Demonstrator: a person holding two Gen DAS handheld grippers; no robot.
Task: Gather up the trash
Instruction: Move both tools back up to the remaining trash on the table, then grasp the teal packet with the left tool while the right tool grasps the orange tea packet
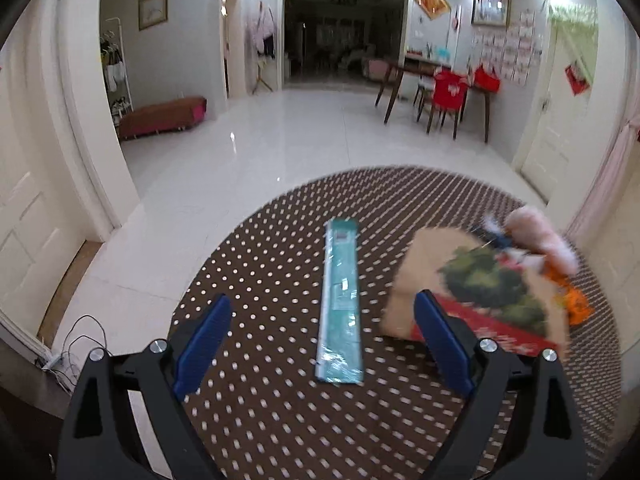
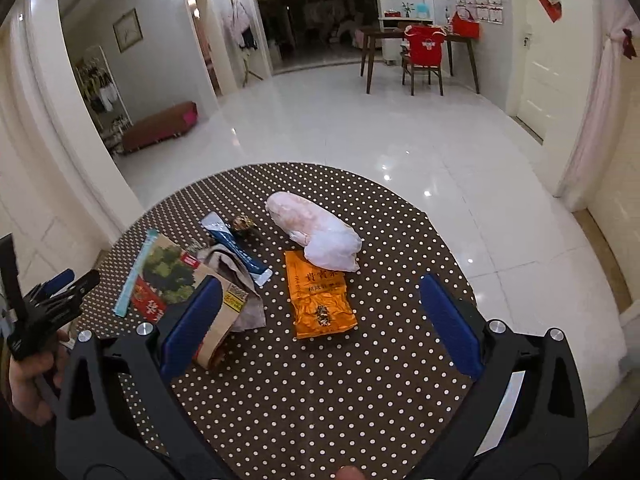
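Note:
Trash lies on a round brown polka-dot table (image 2: 320,400). A long teal wrapper (image 1: 340,308) lies between the fingers of my open left gripper (image 1: 322,308); it also shows in the right wrist view (image 2: 134,276). A brown paper bag with a green and red print (image 1: 480,292) lies to its right, also in the right wrist view (image 2: 176,280). My open right gripper (image 2: 320,296) hovers over an orange foil packet (image 2: 320,296). A white crumpled plastic bag (image 2: 316,232), a blue stick sachet (image 2: 236,248) and a small dark wrapper (image 2: 244,224) lie beyond. My left gripper (image 2: 52,292) shows at the left edge.
The table's far edge (image 2: 312,166) drops to a glossy white tile floor (image 2: 360,128). A dark dining table with a red-covered chair (image 2: 424,52) stands far right, a low brown bench (image 2: 160,124) far left. Cables lie on the floor (image 1: 76,344) left of the table.

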